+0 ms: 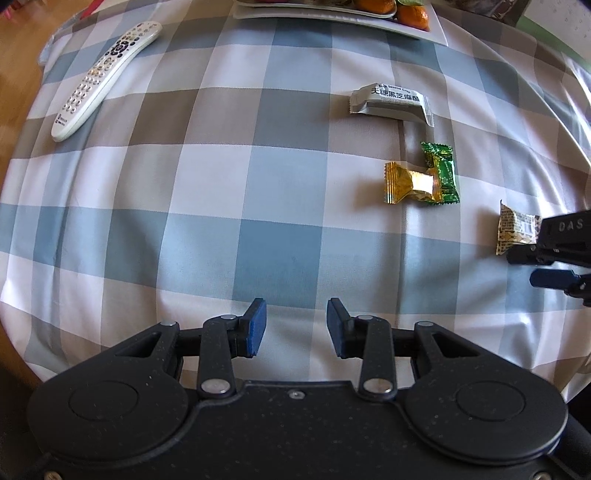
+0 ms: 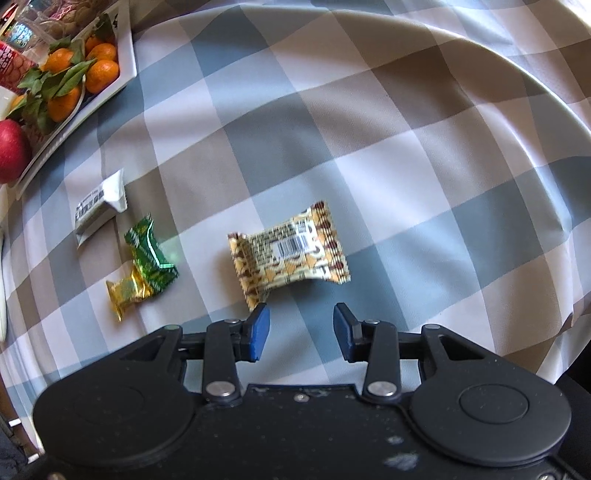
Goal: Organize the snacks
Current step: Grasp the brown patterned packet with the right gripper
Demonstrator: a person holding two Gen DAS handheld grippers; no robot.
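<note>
Both tongs hang over a table under a checked cloth (image 1: 207,177), pointing down at it. From the left wrist, the left gripper (image 1: 296,326) stands with its jaws apart and nothing but bare cloth between the blue pads (image 1: 257,325). Ahead and to the right lie the snacks: a white bar wrapper (image 1: 391,105) farthest off, then a green candy (image 1: 441,171) overlapping a gold candy (image 1: 408,182). A patterned beige packet (image 1: 515,229) lies at the right edge, just beside the black body of the right gripper (image 1: 554,264), which reaches in from that side. A white remote control (image 1: 105,79) rests at the far left, and a white tray (image 1: 332,16) with oranges (image 1: 413,16) sits at the top.

From the right wrist, the right gripper (image 2: 301,330) has its jaws parted and empty. The beige packet (image 2: 288,254) lies barcode up on the cloth just ahead of the pads, its near corner close to the left fingertip (image 2: 260,328); whether they touch cannot be told. To the left sit the green candy (image 2: 149,258), the gold candy (image 2: 127,295) and the white bar wrapper (image 2: 98,206). At the upper left, the tray (image 2: 127,55) holds leafy oranges (image 2: 99,70), with a red apple (image 2: 11,147) beside it.
</note>
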